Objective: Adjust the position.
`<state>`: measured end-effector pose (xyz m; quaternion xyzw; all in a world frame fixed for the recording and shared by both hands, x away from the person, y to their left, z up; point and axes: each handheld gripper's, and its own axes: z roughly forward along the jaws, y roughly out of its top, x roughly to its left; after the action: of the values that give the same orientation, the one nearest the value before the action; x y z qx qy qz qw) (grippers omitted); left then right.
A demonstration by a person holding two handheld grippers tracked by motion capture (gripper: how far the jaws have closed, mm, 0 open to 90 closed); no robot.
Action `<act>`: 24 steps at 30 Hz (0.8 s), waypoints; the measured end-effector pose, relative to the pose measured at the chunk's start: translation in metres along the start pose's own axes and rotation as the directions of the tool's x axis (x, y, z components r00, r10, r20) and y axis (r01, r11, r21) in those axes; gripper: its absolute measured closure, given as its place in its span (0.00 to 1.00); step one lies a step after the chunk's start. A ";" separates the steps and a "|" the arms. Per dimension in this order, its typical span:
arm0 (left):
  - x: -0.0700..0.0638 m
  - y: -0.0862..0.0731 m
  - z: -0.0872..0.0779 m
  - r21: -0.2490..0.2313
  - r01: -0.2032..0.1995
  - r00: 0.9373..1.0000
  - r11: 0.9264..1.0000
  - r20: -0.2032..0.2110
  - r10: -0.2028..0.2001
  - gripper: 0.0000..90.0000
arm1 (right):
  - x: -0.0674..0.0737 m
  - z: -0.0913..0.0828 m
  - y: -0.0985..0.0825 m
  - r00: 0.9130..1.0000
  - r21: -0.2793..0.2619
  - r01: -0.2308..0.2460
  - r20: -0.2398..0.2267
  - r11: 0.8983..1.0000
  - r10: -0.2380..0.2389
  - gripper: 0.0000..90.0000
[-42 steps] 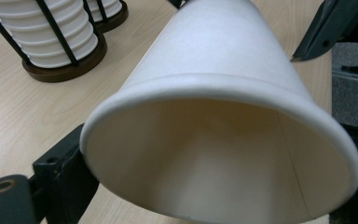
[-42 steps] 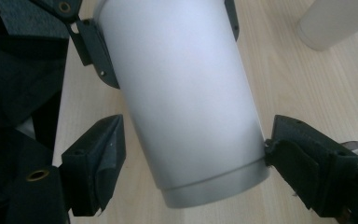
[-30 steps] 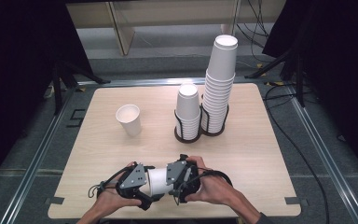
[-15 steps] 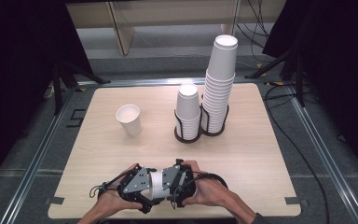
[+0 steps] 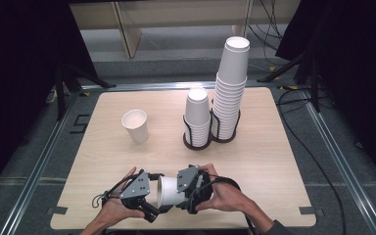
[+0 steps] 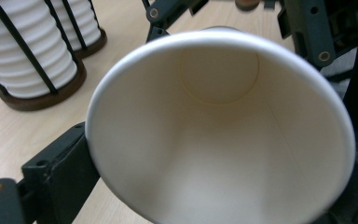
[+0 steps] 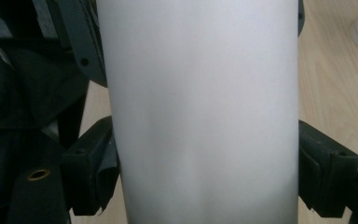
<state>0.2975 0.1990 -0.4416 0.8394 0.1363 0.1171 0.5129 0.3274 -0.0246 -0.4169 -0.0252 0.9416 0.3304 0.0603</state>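
Note:
A white paper cup (image 5: 169,192) lies on its side just above the table's front edge, between my two grippers. My right gripper (image 5: 183,188) is shut across its body, and in the right gripper view (image 7: 205,172) a black jaw presses on each side of the cup wall (image 7: 200,107). My left gripper (image 5: 155,196) faces the cup's open mouth (image 6: 219,135). Its jaws have just been opening. They flank the round, unsquashed rim, and the left jaw stands right against it.
A single upright cup (image 5: 135,125) stands left of centre. A short cup stack (image 5: 197,115) and a tall one (image 5: 231,88) sit in dark wire holders at the middle back. The table's front edge (image 5: 254,226) is close below my hands.
Both grippers and the cup have stayed almost in place near the front edge; nothing else on the table has moved.

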 end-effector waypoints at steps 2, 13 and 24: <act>0.000 0.001 -0.001 -0.055 0.040 0.999 0.998 0.020 -0.039 0.05 | -0.003 -0.007 -0.001 1.000 -0.040 -0.010 -0.023 0.999 0.009 0.22; 0.006 -0.001 -0.011 -0.179 0.092 0.996 0.980 0.003 -0.093 0.16 | -0.012 -0.026 -0.009 0.999 -0.072 -0.036 0.018 0.997 0.038 0.22; 0.015 -0.006 -0.018 -0.312 0.259 0.965 0.914 0.044 -0.259 0.16 | -0.024 -0.043 -0.018 0.991 -0.255 -0.105 0.052 0.961 0.122 0.22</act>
<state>0.3054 0.2215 -0.4382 0.7212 0.2255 0.0678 0.6515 0.3486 -0.0654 -0.3914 0.0323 0.8895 0.4506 0.0692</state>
